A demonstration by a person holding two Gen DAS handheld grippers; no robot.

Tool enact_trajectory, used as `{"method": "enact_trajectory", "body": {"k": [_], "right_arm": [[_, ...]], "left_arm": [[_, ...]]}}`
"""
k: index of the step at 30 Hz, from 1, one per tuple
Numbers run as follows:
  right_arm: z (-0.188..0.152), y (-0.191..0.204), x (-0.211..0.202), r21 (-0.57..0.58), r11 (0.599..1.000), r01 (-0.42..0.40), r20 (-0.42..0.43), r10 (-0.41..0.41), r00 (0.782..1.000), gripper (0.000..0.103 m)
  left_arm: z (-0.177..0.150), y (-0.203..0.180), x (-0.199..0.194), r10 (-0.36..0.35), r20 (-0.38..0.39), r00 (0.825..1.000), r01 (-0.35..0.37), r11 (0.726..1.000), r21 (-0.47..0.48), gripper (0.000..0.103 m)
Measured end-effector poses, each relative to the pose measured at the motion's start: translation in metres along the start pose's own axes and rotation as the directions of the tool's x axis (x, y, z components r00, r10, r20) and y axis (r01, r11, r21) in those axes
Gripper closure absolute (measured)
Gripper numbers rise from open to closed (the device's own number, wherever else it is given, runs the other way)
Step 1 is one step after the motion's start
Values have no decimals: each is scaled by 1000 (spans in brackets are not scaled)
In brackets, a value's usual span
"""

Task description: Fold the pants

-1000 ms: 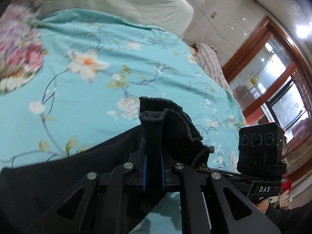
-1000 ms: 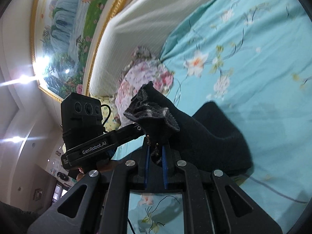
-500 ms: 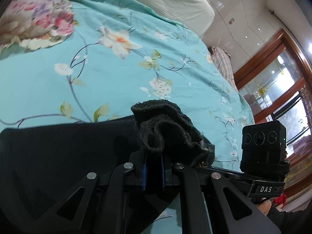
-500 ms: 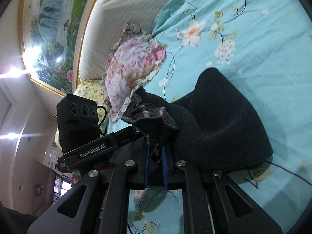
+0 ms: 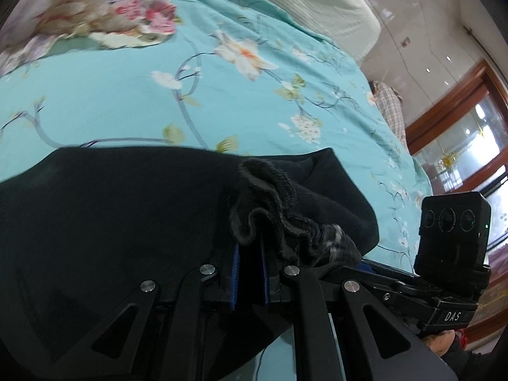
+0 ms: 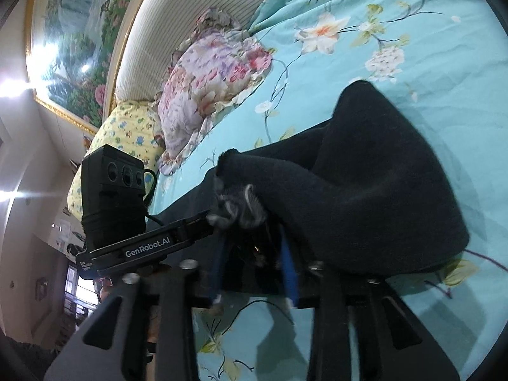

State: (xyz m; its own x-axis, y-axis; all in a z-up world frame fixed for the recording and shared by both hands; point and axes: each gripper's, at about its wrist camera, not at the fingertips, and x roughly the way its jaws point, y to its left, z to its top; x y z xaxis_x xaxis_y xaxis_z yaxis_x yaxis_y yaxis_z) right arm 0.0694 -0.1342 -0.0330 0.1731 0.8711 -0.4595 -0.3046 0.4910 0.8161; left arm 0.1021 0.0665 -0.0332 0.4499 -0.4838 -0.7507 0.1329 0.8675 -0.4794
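Note:
The black pants (image 5: 111, 222) lie on the turquoise floral bedspread (image 5: 222, 95). My left gripper (image 5: 249, 254) is shut on a bunched fuzzy edge of the pants (image 5: 276, 197), low over the fabric. In the right wrist view the pants (image 6: 381, 184) form a rounded fold on the bed. My right gripper (image 6: 254, 260) has its blue pads spread apart, and the bunched edge (image 6: 238, 209) rests loose between them. Each gripper's camera block shows in the other's view.
A floral pillow (image 6: 216, 76) and a yellow pillow (image 6: 127, 133) lie by the striped headboard (image 6: 177, 9). A plaid cloth (image 5: 390, 101) lies at the bed's far side near the wooden window frame (image 5: 460, 101).
Both grippers have lowered toward the bed, laying the held end over the rest of the pants. The right gripper's jaws have opened; the left stays shut.

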Motion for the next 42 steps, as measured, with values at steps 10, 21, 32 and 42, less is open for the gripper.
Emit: {"method": "enact_trajectory", "body": {"k": [10, 21, 32, 42], "right_arm": [[-9, 24, 13, -47, 999, -14, -46, 12, 999, 63], [-12, 62, 27, -145, 988, -55, -95, 41, 995, 63], [-9, 88, 52, -207, 976, -70, -141, 42, 989, 52], [-6, 132, 90, -321, 940, -115, -220, 45, 975, 52]], "left_arm": [[-28, 39, -44, 54, 79, 995, -41, 987, -153, 93], [-73, 66, -94, 96, 175, 980, -36, 946, -322, 90], [-127, 103, -159, 212, 258, 943, -64, 873, -484, 88], [-165, 137, -202, 279, 295, 914, -51, 799, -599, 86]]}}
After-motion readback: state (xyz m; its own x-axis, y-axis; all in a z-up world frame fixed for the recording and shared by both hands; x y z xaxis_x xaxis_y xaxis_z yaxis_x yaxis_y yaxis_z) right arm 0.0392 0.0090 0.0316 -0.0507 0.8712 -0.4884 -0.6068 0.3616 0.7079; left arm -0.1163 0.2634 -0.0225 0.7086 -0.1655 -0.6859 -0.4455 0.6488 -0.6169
